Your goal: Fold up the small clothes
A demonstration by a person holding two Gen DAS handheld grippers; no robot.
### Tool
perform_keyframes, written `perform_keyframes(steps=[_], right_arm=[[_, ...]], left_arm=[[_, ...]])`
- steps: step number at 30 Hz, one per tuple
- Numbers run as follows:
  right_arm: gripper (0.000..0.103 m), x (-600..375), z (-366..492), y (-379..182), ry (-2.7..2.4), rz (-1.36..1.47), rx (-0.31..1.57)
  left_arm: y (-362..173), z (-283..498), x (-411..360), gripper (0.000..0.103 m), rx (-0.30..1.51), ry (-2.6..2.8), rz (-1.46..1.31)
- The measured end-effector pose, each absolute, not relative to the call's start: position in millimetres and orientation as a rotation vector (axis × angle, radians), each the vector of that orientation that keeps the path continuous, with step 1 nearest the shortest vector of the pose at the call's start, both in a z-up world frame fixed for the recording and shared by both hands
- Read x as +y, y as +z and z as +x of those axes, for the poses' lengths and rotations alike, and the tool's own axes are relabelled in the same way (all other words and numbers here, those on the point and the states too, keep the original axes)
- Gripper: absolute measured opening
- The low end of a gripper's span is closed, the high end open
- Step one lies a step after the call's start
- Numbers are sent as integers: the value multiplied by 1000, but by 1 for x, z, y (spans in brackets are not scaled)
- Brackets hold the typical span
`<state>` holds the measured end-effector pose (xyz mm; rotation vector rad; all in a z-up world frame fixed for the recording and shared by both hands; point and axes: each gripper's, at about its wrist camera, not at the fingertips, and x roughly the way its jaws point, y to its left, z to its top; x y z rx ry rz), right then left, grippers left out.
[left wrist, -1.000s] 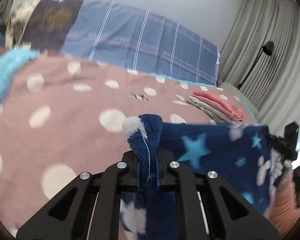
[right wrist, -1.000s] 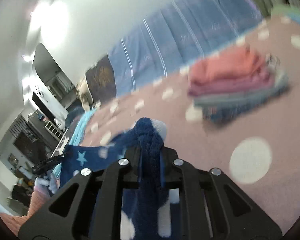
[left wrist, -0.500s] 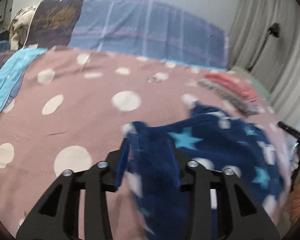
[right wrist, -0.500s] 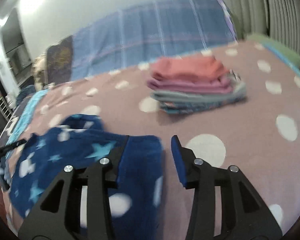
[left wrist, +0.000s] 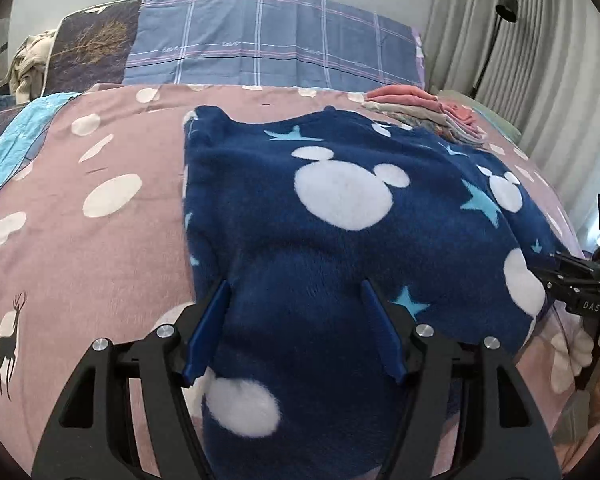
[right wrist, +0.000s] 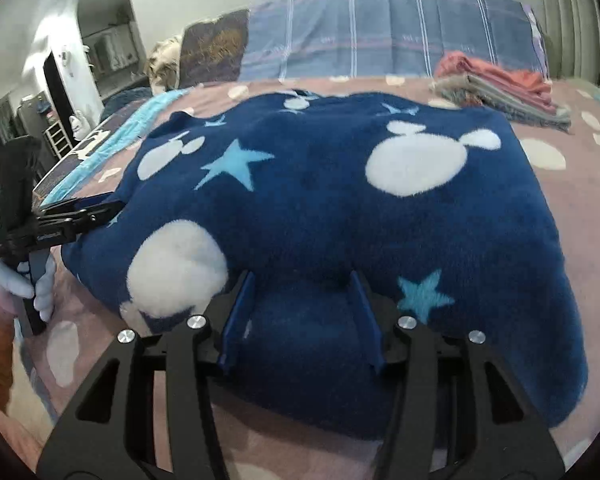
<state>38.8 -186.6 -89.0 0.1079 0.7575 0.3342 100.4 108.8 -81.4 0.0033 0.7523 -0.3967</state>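
Now both corners are let go.
My left gripper (left wrist: 294, 328) and right gripper (right wrist: 300, 318) have just been opening; the navy fleece garment (left wrist: 360, 216), clamped a second ago, lies spread ahead between parted fingers, unpinched, ready for its next fold.

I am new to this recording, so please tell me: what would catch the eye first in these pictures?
First, the blue fleece with white shapes and stars, spread over the dotted bedspread. Its near edge lies between the open jaws of the left gripper and the right gripper. Behind it sits a pile of folded clothes.
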Motion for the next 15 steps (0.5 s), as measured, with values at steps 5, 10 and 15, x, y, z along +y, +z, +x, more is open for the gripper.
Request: perform_keyframes(steps=[5,10,15], right_arm=[[56,-190,32,-87,307,162,775],[56,-199,19,-84,241,293,730],[39,-202,9,-64,262,382,655]], left_arm=[[-68,82,113,69,716,-420,-89],[-64,74,115,73,709,-456,-136],[-81,76,116,76,757,-447,-124]])
